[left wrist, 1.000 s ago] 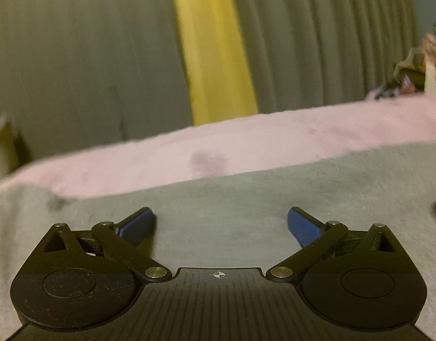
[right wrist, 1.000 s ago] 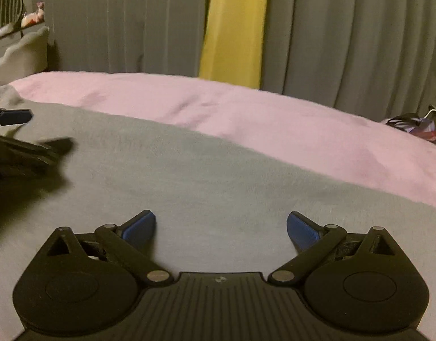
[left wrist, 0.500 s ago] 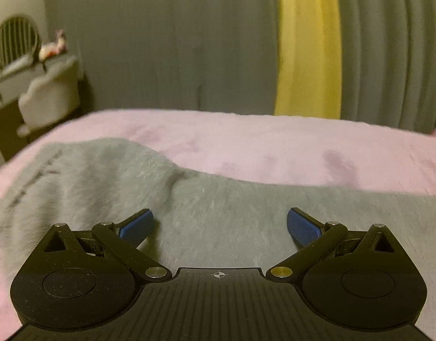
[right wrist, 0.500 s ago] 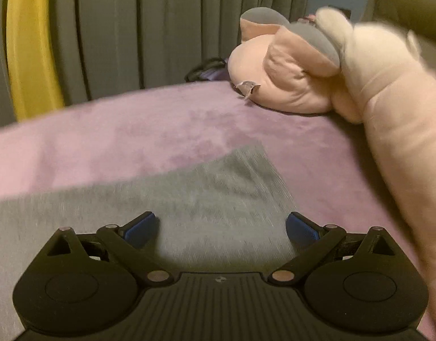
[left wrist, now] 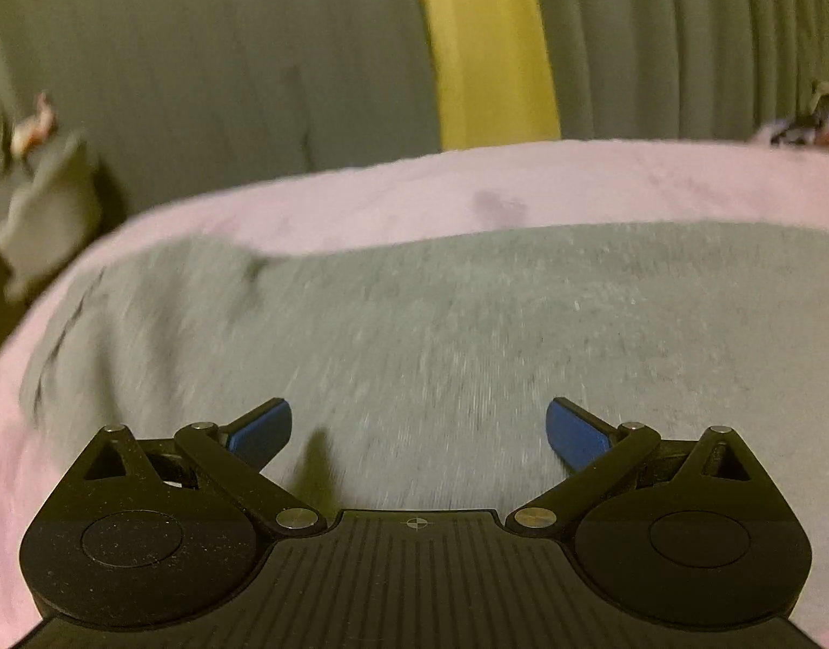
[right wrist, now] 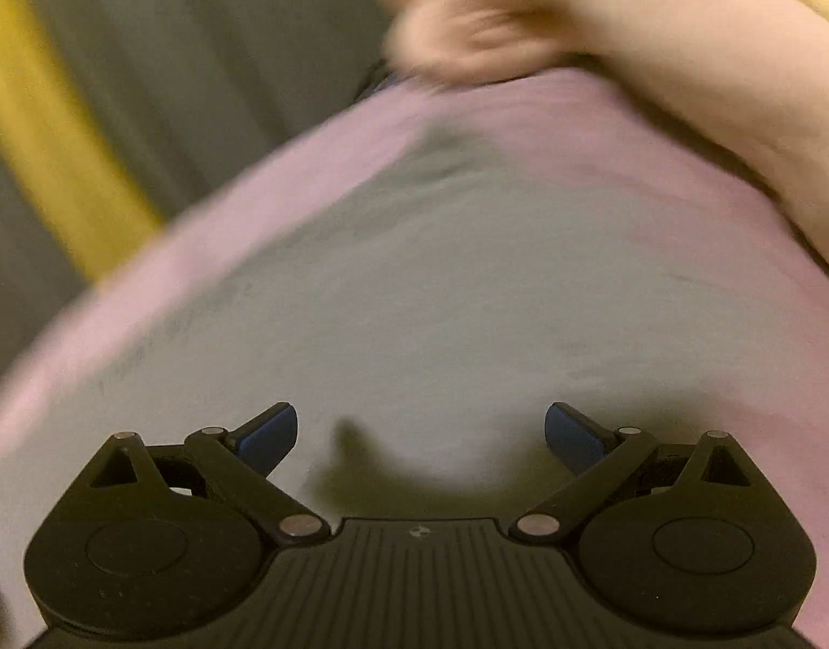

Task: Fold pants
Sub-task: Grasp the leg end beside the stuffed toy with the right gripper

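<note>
Left wrist view: we find the left gripper (left wrist: 418,430) with jaws spread wide and nothing between them, low over the grey pants (left wrist: 441,324), which lie flat on the pink blanket (left wrist: 360,189). The blanket shows from 9 to 3 o'clock around the garment. Grey curtains (left wrist: 198,54) with a yellow strip (left wrist: 490,43) stand at 12 o'clock.

Right wrist view, heavily blurred: we find the right gripper (right wrist: 420,432) likewise spread and empty over the pants (right wrist: 441,281). A pale plush toy (right wrist: 657,38) lies at 1 o'clock.
</note>
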A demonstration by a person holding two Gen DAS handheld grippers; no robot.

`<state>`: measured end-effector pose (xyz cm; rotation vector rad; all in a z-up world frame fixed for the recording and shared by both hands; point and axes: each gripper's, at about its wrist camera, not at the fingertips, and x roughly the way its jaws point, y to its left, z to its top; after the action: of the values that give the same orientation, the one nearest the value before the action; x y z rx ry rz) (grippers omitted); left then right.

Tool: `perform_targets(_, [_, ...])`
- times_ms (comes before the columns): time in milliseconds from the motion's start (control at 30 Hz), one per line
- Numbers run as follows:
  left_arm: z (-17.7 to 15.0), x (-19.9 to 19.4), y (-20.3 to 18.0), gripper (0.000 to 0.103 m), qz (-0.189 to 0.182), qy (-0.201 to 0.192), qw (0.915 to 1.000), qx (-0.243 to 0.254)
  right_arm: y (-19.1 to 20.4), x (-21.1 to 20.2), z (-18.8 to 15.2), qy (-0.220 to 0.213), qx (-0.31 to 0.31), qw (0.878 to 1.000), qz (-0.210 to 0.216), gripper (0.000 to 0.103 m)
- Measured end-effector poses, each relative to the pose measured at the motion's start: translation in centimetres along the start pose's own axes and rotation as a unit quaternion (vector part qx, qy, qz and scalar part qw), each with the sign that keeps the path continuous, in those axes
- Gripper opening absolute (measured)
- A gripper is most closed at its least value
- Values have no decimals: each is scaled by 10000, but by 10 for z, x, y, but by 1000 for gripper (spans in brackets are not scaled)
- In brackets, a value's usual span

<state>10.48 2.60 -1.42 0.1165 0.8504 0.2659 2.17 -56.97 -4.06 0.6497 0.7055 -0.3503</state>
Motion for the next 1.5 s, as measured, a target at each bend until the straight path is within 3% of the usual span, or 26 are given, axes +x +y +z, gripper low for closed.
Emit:
perform_targets(133, [-8, -24, 3, 103, -101, 55, 9998, -181, -64, -24, 0, -275, 1287, 9911, -203, 96])
perform_targets(233, [-16, -32, 1, 103, -240, 162, 9990, -345, -98, -24, -9, -335, 2121, 9765, 180, 81])
perform_targets(267, [-18, -32, 0, 103, -275, 202, 9988, -352, -101, -22, -11, -395, 2215, 9740, 277, 81])
perform_targets(333, [-23, -33, -8, 103, -237, 162, 9995, -145, -105, -17, -8, -458, 2257, 9721, 445, 79])
perform_targets(467, [-27, -26, -15, 103, -100, 236, 9997, 52, -110, 2, -6, -454, 2427, 9668, 657, 51])
perform_targets(567, [-30, -19, -16, 103, -25, 451, 9990, 15, -111, 5, -7, -506, 2469, 9641, 834, 46])
perform_targets(700, [-31, -11, -16, 103, -26, 541, 9985, 4, -116, 3, -9, -529, 2532, 9601, 1066, 48])
perform_targets(767, [-32, -8, -16, 103, -27, 605, 9982, 2, -117, 5, -8, -615, 2669, 9536, 1248, 61])
perform_targets(900, [-32, -5, -13, 103, -78, 650, 9978, -82, -102, 14, 1, -652, 2304, 9650, 1067, 62])
perform_targets(933, [-32, -5, -12, 103, -90, 653, 9978, -102, -99, 16, 2, -655, 2218, 9674, 1033, 57])
perform_targets(967, [-32, -4, -12, 103, -101, 663, 9977, -124, -97, 18, 2, -610, 2181, 9686, 1031, 37])
perform_targets(1033, [-32, -3, -11, 103, -121, 683, 9975, -157, -99, 24, -3, -486, 2315, 9659, 1058, 17])
perform_targets(1167, [-33, -1, -10, 103, -150, 700, 9972, -205, -105, 23, -6, -524, 2644, 9552, 1222, 14])
perform_targets(1333, [-33, 0, -8, 103, -191, 721, 9969, -269, -94, 12, -3, -594, 2350, 9644, 1063, 15])
perform_targets(1400, [-34, 1, -8, 103, -203, 735, 9966, -300, -95, 15, -3, -515, 2385, 9648, 977, 19])
perform_targets(1500, [-33, 1, -8, 103, -193, 735, 9966, -304, -104, 19, -6, -460, 2757, 9535, 1126, 19])
